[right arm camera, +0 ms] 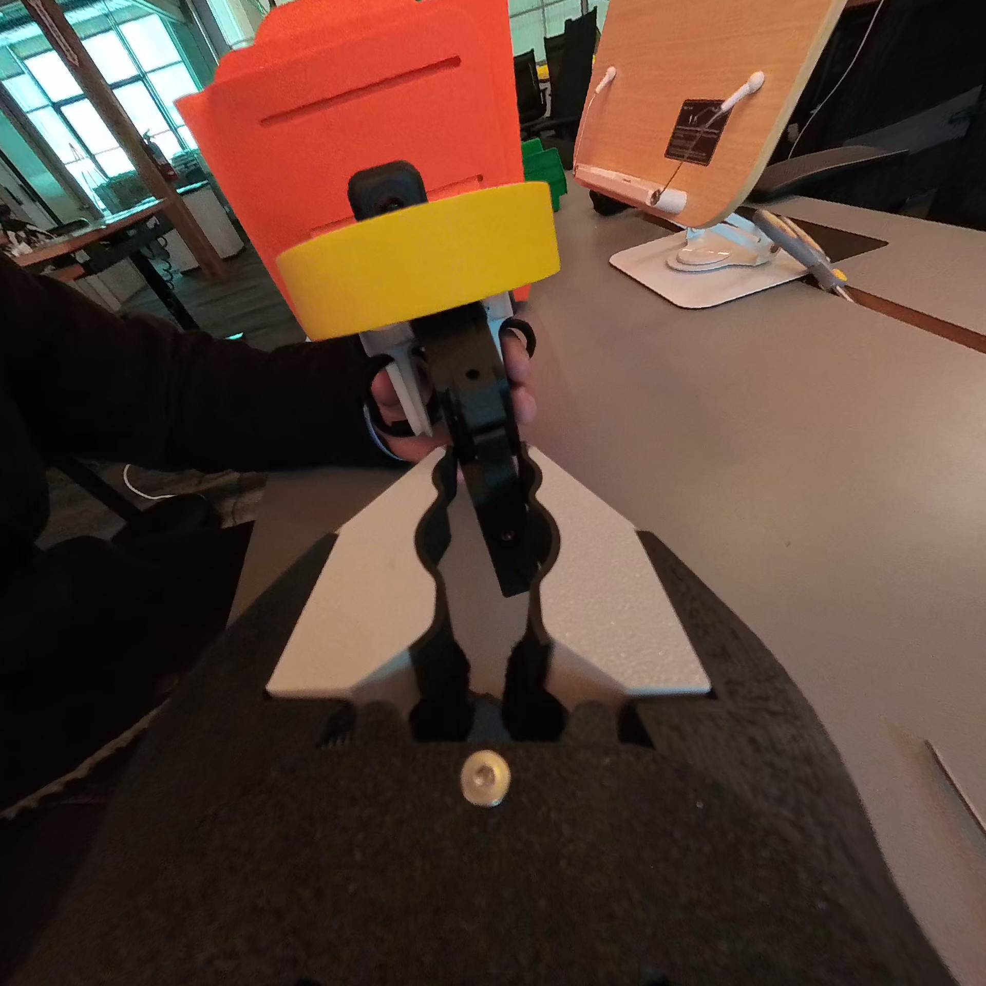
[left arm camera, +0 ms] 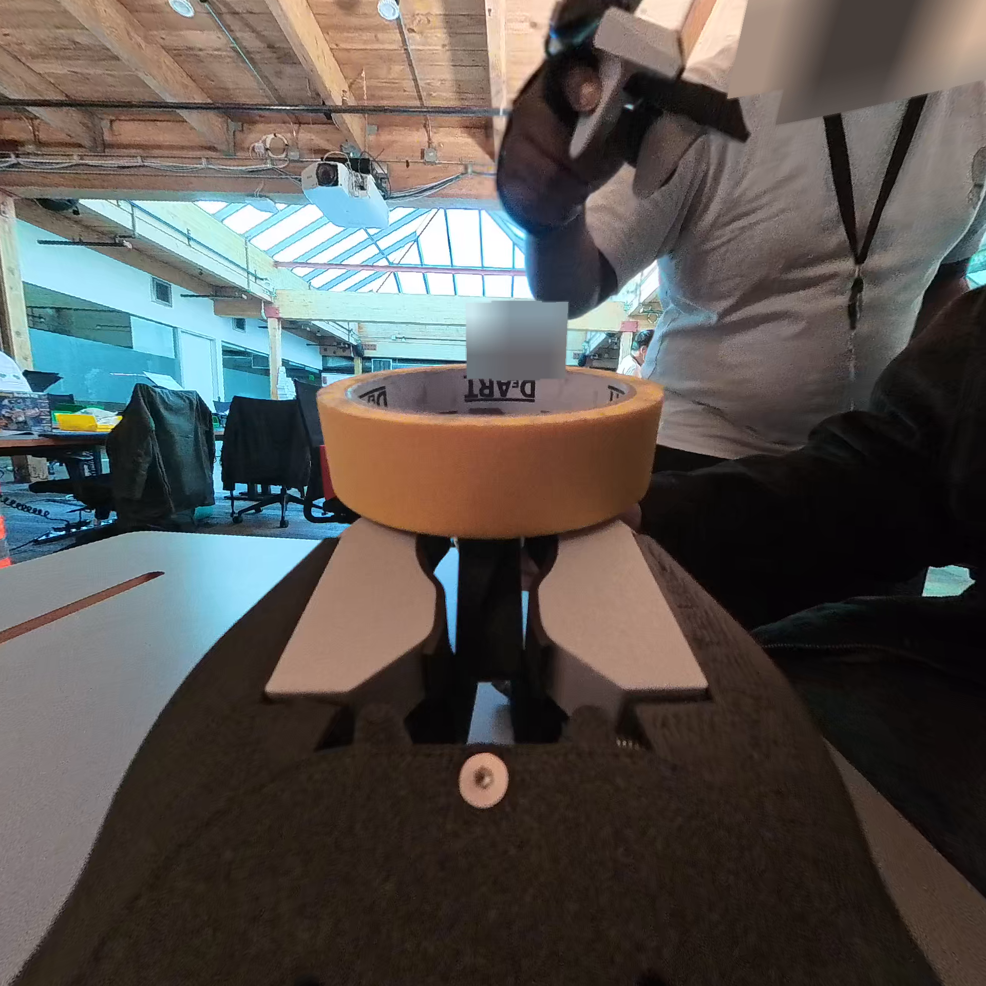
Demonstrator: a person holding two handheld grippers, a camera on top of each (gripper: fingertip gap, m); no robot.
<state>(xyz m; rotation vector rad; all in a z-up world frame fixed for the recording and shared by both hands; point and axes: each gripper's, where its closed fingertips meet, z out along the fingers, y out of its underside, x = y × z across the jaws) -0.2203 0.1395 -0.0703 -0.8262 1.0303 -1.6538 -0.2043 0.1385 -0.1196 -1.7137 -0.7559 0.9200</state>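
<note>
Resting at the fingertips of the left gripper (left arm camera: pixel 491 533), a roll of yellow tape (left arm camera: pixel 488 469) is seen lying flat, its open centre turned upward, well clear of the grey table (left arm camera: pixel 106 640). The tips of the two pale fingers (left arm camera: pixel 363 603) are hidden beneath the roll, which is wider than the pair of them. Only a narrow gap is left between the jaws, and a dark part stands in it. Whether the roll is pinched or merely carried on top cannot be told.

In the right wrist view the same roll is met from the front, below a small black camera (right arm camera: pixel 381 192) and before a flat orange body (right arm camera: pixel 363 133). Beneath the roll a hand (right arm camera: pixel 520 395) in a dark sleeve (right arm camera: pixel 187 384) is wrapped around a black and white handle. A black bar (right arm camera: pixel 488 480) is seen running down from that handle into the right gripper (right arm camera: pixel 488 459). Those jaws are set only slightly apart with the bar between them; whether it is clamped cannot be told.

A wooden stand (right arm camera: pixel 683 106) on a white base is placed farther back on the table. In the left wrist view a person in a white shirt (left arm camera: pixel 773 267) is seen close behind the roll, and office chairs (left arm camera: pixel 160 448) draped with jackets are seen well beyond the table edge.
</note>
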